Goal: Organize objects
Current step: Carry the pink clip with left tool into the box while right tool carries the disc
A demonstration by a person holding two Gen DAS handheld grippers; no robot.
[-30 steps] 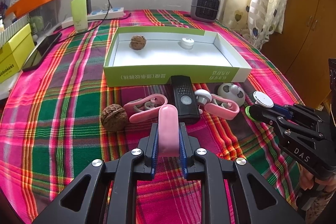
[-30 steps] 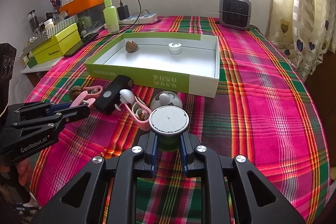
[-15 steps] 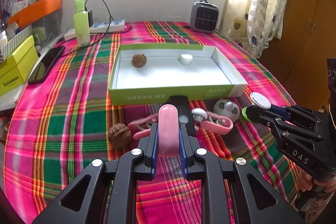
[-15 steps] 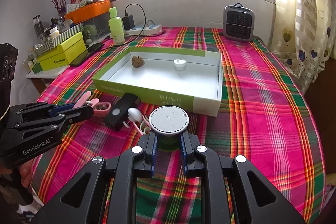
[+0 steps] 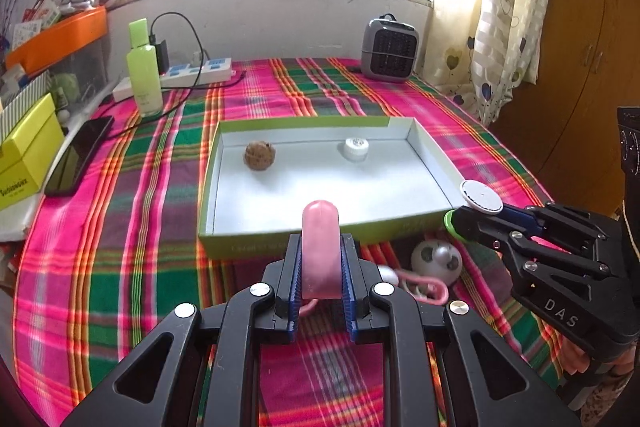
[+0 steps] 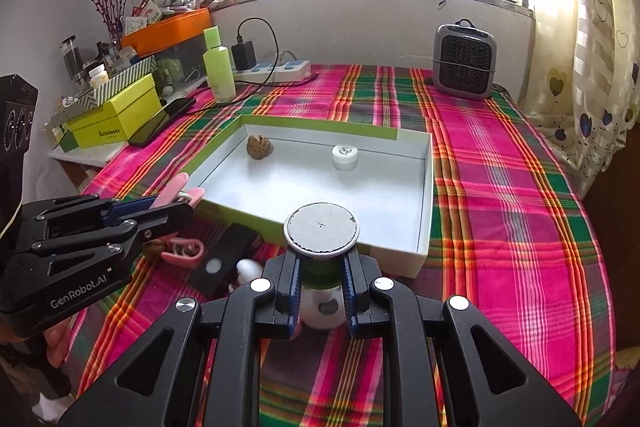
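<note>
From the left wrist view, the left tongs (image 5: 321,269) are pinching a pink clip (image 5: 320,247) upright between their blue pads, poised just in front of the near wall of a shallow green-edged box (image 5: 280,241) that sits on a counter (image 5: 120,227) covered in a pink and green plaid cloth. Inside the box lie a walnut (image 5: 260,155) and a small white cap (image 5: 356,148), well apart. At the right edge, the right tongs (image 5: 468,213) hold a round white-topped lid (image 5: 480,195) near the box's near right corner. Below them on the cloth rest a panda-faced ball (image 5: 436,259) and another pink clip (image 5: 424,287). From the right wrist view, the right tongs (image 6: 321,281) are pinching the green body under the flat grey-white lid (image 6: 321,229), level with the box's near wall (image 6: 396,259). The left tongs (image 6: 176,209) show at the left with the pink clip (image 6: 172,189) jutting from them beside the box's left corner. A black remote (image 6: 222,259) lies on the cloth below. Risks from here, as a judgement: both loads sit close to the thin cardboard rim, so a low carry could catch it and shove or tip the box; the smooth clip, gripped only at its lower part, could pivot or slip; and the two tongs could collide if both aim for the same spot.
</note>
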